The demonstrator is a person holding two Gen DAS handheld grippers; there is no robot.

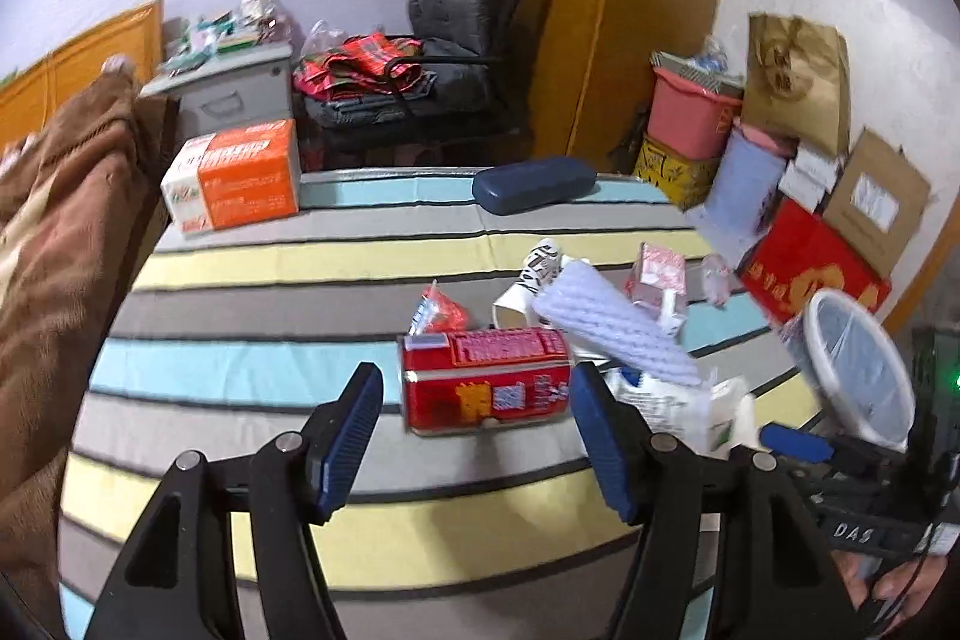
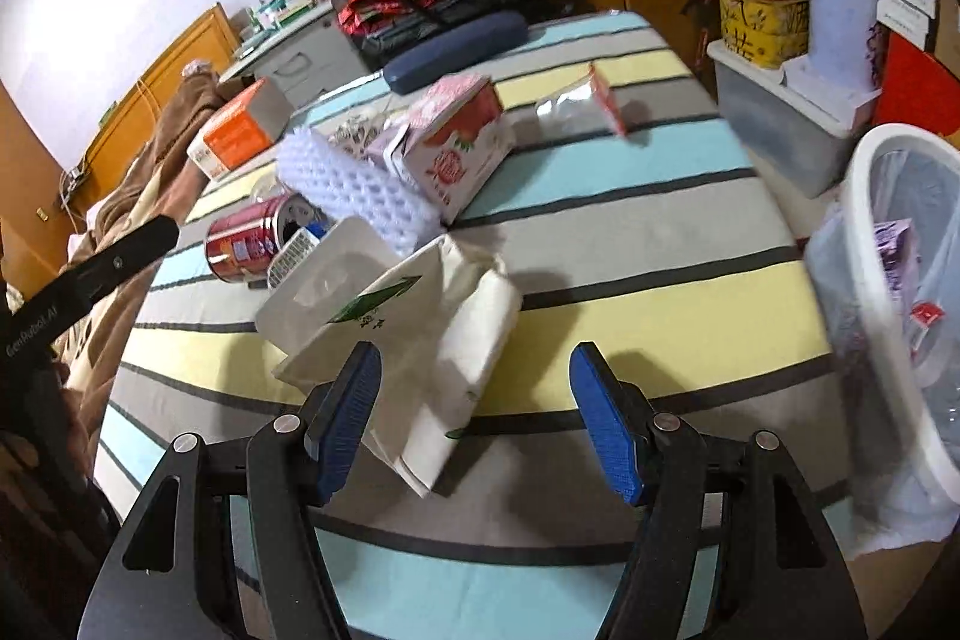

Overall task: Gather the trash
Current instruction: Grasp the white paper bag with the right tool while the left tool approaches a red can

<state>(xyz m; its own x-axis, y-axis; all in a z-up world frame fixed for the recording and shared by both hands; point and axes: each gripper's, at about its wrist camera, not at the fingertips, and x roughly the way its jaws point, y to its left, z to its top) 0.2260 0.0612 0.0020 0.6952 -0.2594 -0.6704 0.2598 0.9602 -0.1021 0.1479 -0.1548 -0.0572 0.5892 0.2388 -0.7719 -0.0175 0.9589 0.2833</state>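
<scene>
Evidently the left gripper (image 1: 477, 433) hung wide open w/ the red can (image 1: 486, 379) lined up between its jaws, prob. for pickup. Right gripper (image 2: 474, 421) was also spread, empty, over the white tissue pack (image 2: 447, 340), w/ the bin (image 2: 900, 292) beside the bed for easy drops.

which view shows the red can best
The left wrist view: the red can lies on its side, whole, straight ahead of the open left claw. In the right wrist view the can is small, far left, partly hidden by trash.

Striped bed (image 1: 252, 358) is carrying a red can (image 1: 483, 382), foam sleeve (image 1: 612, 322), white paper bag (image 2: 432, 328), far orange box (image 1: 234, 175), navy case (image 1: 531, 184).
</scene>
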